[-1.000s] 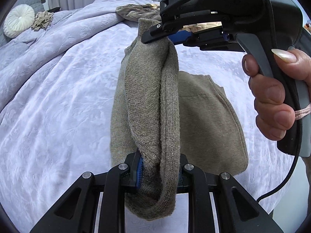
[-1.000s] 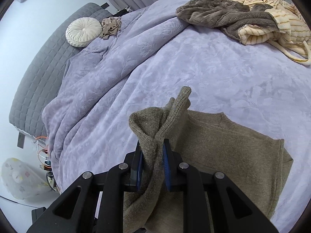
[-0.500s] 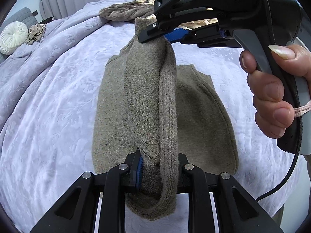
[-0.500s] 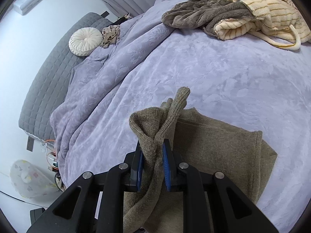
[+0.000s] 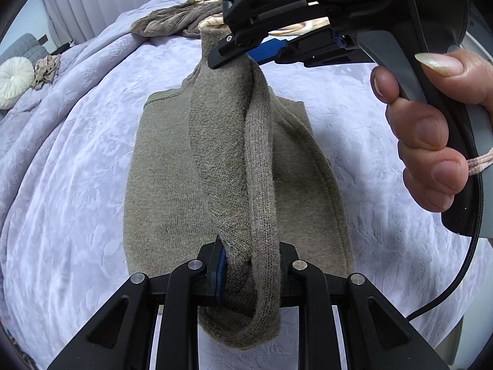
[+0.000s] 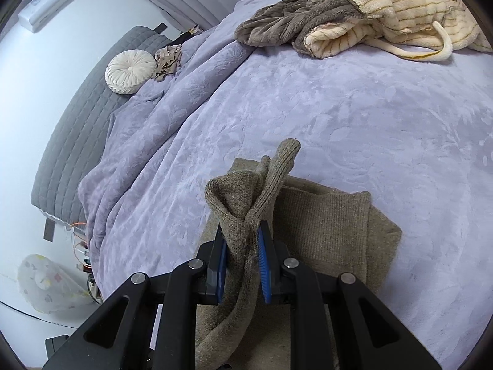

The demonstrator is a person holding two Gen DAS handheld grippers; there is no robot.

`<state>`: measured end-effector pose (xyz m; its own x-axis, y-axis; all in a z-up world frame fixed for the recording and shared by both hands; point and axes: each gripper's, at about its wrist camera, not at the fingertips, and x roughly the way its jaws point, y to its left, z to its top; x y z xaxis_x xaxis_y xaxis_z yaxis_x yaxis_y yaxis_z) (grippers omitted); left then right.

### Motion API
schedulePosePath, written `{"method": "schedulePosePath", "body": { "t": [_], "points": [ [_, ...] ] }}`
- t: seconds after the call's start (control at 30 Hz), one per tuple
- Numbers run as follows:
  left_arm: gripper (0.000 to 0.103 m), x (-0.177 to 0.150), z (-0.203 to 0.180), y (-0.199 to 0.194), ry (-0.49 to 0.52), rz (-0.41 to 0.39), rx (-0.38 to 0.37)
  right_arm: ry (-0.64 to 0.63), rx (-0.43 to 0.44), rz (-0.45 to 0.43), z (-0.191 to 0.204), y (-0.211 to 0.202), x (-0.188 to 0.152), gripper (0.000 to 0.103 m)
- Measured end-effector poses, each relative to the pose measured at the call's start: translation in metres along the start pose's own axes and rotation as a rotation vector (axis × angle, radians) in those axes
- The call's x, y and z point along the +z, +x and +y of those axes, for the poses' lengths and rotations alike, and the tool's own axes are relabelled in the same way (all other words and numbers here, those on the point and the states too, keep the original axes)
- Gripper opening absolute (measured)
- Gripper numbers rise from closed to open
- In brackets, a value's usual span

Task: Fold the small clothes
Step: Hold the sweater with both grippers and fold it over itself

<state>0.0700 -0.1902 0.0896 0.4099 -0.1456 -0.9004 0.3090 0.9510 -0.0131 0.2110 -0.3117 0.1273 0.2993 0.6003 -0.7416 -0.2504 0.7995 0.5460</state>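
On the lavender bedspread [image 6: 354,117] lies an olive knit sweater [image 5: 166,166], its edge lifted in a taut band between the left tongs [image 5: 251,273] and right tongs [image 6: 243,260], both clamped on it.

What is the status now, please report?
Left gripper and right gripper both clamped on the olive knit garment. One edge lifted, rest flat on lilac bedspread. Nothing blocking.

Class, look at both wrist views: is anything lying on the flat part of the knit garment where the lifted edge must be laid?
Nothing visible does. Both claws grip the olive knit garment; its flat panel is bare, and the fleece pile lies far off.
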Motion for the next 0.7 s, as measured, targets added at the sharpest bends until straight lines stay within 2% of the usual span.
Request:
{"method": "schedulePosePath", "body": {
  "t": [0.4,0.7],
  "points": [
    [0.023,0.002,-0.019,0.017,0.052,0.037,0.036,0.006,0.047,-0.019,-0.040,-0.009,-0.010,0.020],
    [0.023,0.005,-0.036,0.028,0.090,0.065,0.083,0.062,0.064,-0.021,-0.077,-0.006,-0.022,0.020]
  ]
}}
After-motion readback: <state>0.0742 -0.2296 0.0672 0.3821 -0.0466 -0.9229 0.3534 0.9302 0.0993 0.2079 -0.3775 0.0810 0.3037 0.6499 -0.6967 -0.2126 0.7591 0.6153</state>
